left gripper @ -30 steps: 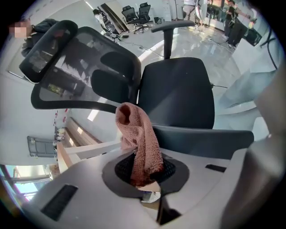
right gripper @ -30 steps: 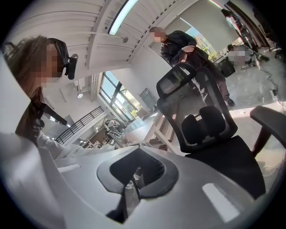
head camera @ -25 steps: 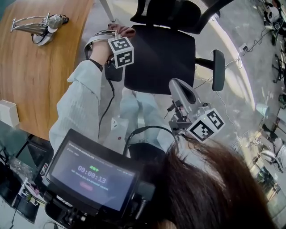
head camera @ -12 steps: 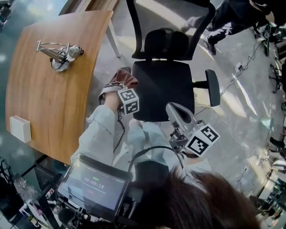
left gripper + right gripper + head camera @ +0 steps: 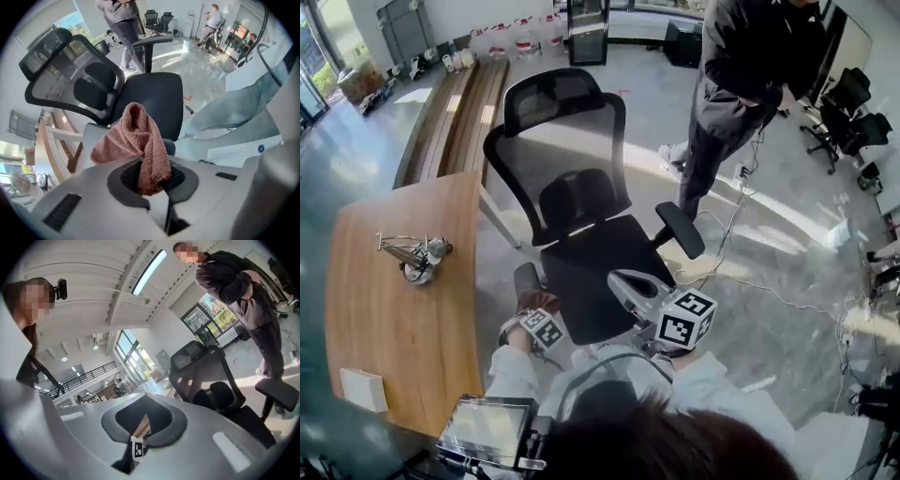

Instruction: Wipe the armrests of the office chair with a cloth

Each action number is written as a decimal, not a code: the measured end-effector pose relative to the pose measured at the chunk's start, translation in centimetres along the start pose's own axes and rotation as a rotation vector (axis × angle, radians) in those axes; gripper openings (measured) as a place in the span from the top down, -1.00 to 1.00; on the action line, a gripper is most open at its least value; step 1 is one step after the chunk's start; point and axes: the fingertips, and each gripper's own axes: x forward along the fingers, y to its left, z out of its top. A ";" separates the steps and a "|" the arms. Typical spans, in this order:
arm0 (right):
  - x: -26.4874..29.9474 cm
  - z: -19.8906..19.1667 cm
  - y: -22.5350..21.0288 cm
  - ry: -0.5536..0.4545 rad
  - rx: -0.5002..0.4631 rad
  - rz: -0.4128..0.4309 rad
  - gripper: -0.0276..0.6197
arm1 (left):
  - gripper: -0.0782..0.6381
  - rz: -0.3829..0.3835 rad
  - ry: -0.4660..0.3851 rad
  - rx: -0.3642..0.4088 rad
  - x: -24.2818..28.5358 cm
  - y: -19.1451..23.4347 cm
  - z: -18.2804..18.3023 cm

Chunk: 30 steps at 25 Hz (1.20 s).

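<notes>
Your left tongs (image 5: 151, 186) are clenched on a pinkish-brown terry cloth (image 5: 139, 140), which is pinched at its lower fold and bunches up above the pads. In the head view the cloth sits at the near end of the office chair's left armrest (image 5: 525, 277); you cannot tell from any view whether it is pressed against the pad. Your right tongs (image 5: 138, 428) are closed with nothing between them, only a thin sliver of light showing. They hang over the front edge of the seat (image 5: 581, 272), at about four o'clock from the left tongs. The office chair (image 5: 567, 141) faces you, its mesh back rising toward twelve o'clock. Its right armrest (image 5: 681, 229) stands at about two o'clock from the seat, well apart from both tongs. At nine o'clock of the chair lies the wooden bench (image 5: 403, 323), which carries a metal wire stand (image 5: 412, 255) and, nearer you, a small white box (image 5: 364, 389). A person in dark clothing (image 5: 741, 84) stands beyond the chair at about one o'clock.
</notes>
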 end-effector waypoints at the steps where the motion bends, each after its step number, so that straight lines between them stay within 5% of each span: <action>1: -0.8 0.5 0.0 -0.013 0.002 -0.003 0.91 | 0.66 -0.027 -0.008 -0.025 -0.4 -1.1 0.2; 12: -2.9 1.0 1.3 -0.070 -0.044 -0.018 0.91 | 0.66 -0.237 -0.273 -0.304 -4.4 -6.3 2.2; 16: -2.0 1.3 1.0 -0.063 -0.108 -0.049 0.91 | 0.66 -0.273 -0.600 -0.471 -11.3 -3.6 7.3; 22: -1.5 2.7 0.5 -0.059 -0.206 -0.094 0.91 | 0.66 -0.203 -1.041 -0.542 -23.3 0.1 13.7; 26: -1.7 3.1 0.4 -0.069 -0.265 -0.118 0.91 | 0.66 -0.192 -1.221 -0.582 -28.4 0.6 15.1; 30: -1.5 3.5 0.5 -0.082 -0.303 -0.127 0.91 | 0.66 -0.189 -1.297 -0.608 -30.6 1.1 15.1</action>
